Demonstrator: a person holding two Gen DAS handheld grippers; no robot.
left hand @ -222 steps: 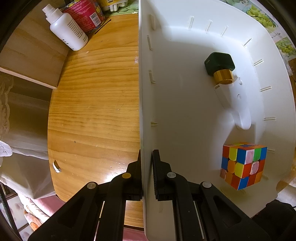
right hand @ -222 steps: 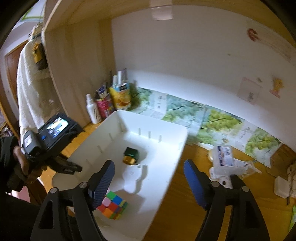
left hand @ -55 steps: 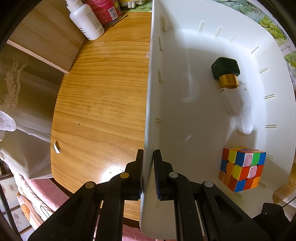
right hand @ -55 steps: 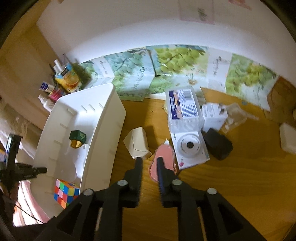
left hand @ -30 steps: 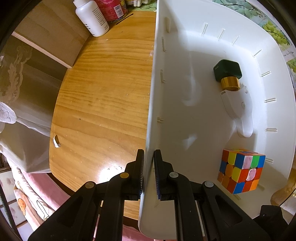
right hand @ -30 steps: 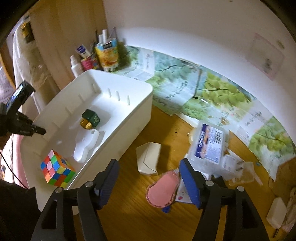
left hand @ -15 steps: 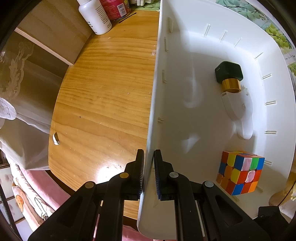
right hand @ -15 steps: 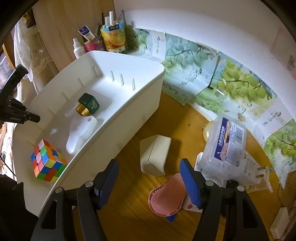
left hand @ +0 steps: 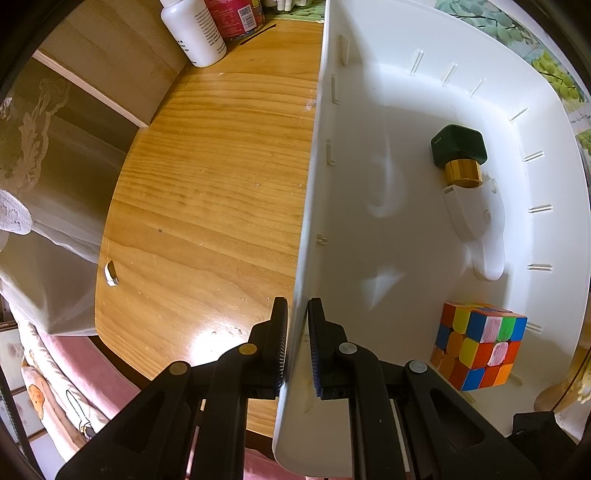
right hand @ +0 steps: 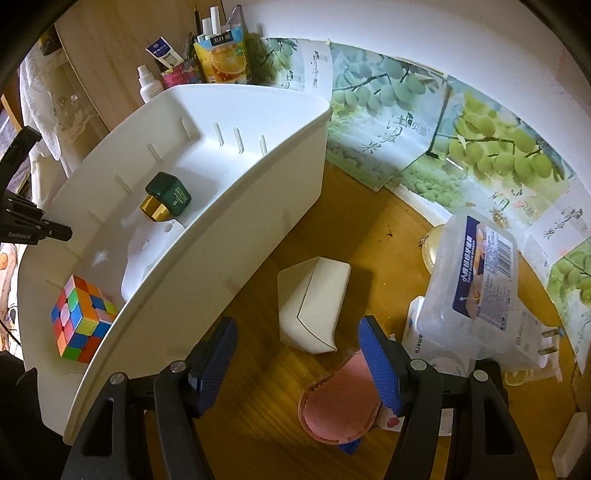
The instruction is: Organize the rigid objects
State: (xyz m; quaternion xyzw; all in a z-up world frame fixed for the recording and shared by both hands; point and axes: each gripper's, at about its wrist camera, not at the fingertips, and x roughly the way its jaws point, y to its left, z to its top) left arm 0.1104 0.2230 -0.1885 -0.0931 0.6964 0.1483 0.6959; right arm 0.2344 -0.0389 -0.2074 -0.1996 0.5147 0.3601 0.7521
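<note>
My left gripper [left hand: 295, 343] is shut on the near wall of the white bin [left hand: 306, 206], one finger outside and one inside. In the bin lie a colour cube [left hand: 476, 347], a green bottle with a gold cap [left hand: 458, 151] and a white plastic piece [left hand: 476, 218]. The right wrist view shows the same bin [right hand: 236, 229], the cube [right hand: 81, 317] and the green bottle [right hand: 166, 197]. My right gripper [right hand: 295, 363] is open above the wooden table, just short of a small white box [right hand: 312, 302] that lies beside the bin.
A pink oval item [right hand: 340, 402] lies under the right finger. A clear lidded box [right hand: 476, 280] sits on a white device at the right. Bottles and a carton [right hand: 221, 59] crowd the far corner; a white bottle [left hand: 192, 29] stands by the wooden panel.
My right gripper has come down closer to the small white box, which now looks larger between its fingers. The left gripper and the bin have stayed put.
</note>
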